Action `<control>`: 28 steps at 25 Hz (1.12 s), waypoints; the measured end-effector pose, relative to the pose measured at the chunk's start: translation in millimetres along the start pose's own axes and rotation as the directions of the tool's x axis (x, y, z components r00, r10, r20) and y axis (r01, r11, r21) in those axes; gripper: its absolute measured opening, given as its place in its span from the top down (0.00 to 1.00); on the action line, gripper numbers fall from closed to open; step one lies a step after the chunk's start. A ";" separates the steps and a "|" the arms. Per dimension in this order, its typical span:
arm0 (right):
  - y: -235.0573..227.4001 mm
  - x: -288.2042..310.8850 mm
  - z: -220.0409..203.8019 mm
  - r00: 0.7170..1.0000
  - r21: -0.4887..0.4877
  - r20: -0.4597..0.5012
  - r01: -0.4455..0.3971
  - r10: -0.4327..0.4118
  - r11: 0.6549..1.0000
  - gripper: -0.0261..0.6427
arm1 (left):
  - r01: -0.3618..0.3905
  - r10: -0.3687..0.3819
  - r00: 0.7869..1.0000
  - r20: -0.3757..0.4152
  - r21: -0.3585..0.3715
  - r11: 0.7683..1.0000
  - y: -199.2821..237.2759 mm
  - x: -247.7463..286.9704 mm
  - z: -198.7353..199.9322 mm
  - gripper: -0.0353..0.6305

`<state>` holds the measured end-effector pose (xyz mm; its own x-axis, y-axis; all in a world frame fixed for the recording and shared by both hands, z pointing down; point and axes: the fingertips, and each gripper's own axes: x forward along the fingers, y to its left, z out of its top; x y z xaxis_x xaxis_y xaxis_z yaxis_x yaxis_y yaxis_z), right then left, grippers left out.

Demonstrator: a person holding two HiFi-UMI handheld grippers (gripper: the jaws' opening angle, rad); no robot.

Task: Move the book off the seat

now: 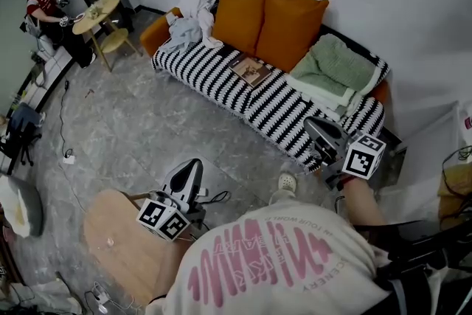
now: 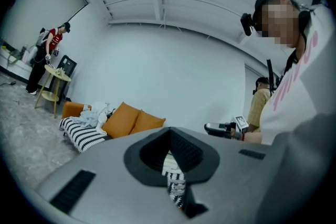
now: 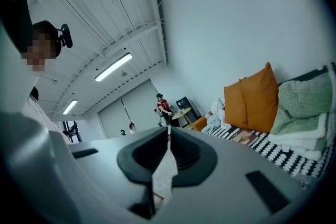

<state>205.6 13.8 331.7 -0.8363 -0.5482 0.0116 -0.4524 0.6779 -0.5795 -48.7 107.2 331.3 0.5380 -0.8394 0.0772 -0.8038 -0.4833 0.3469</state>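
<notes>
Your left gripper (image 1: 194, 164) has its jaws together with nothing between them. In the left gripper view only a thin slit shows below where the pads meet, and the striped seat cover (image 2: 84, 134) is visible through it. Your right gripper (image 1: 310, 123) is closed as well and holds nothing; its jaws meet in a line in the right gripper view.

The book (image 1: 251, 71) lies flat on the sofa's black-and-white striped seat, touched by neither gripper. It is ahead of your left gripper, well apart from it across the grey floor. It is nearer your right gripper, ahead of it and off to the right of the line the jaws point along, as the right gripper view shows.

Just behind the book stand two orange cushions (image 1: 269, 18). A pile of white clothes (image 1: 193, 17) lies on the sofa end farther from your right gripper. A folded green blanket (image 1: 335, 68) lies on the end nearest your right gripper, just ahead of its jaws.

A round wooden table (image 1: 118, 236) is beside your left gripper. Far ahead, a person in a red top (image 1: 40, 5) stands at a small round table (image 1: 96, 13).
</notes>
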 end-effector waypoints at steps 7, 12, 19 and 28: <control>-2.9 17.3 -0.5 1.000 -0.019 -0.015 -0.011 0.011 1.000 0.92 | -0.021 0.021 1.000 -0.001 0.042 0.999 4.6 -3.1 6.6 0.94; -16.3 40.1 -10.4 0.998 -0.012 -0.065 -0.017 0.016 1.000 0.87 | -0.057 0.058 0.998 -0.025 0.052 0.997 14.8 -3.4 0.6 0.94; -57.8 92.2 -6.8 0.996 0.067 -0.076 -0.040 0.045 0.997 0.87 | -0.123 0.125 0.991 -0.050 0.049 0.991 45.7 16.3 0.3 0.94; -137.6 180.8 24.3 0.987 0.106 -0.148 -0.045 0.060 0.993 0.87 | -0.210 0.210 0.976 -0.062 0.019 0.978 99.2 74.6 21.1 0.94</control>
<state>124.2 -190.5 393.6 -0.8985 -0.4280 0.0971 -0.3793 0.6460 -0.6624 -93.6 -8.5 351.7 0.3716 -0.9051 0.2066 -0.9034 -0.3013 0.3051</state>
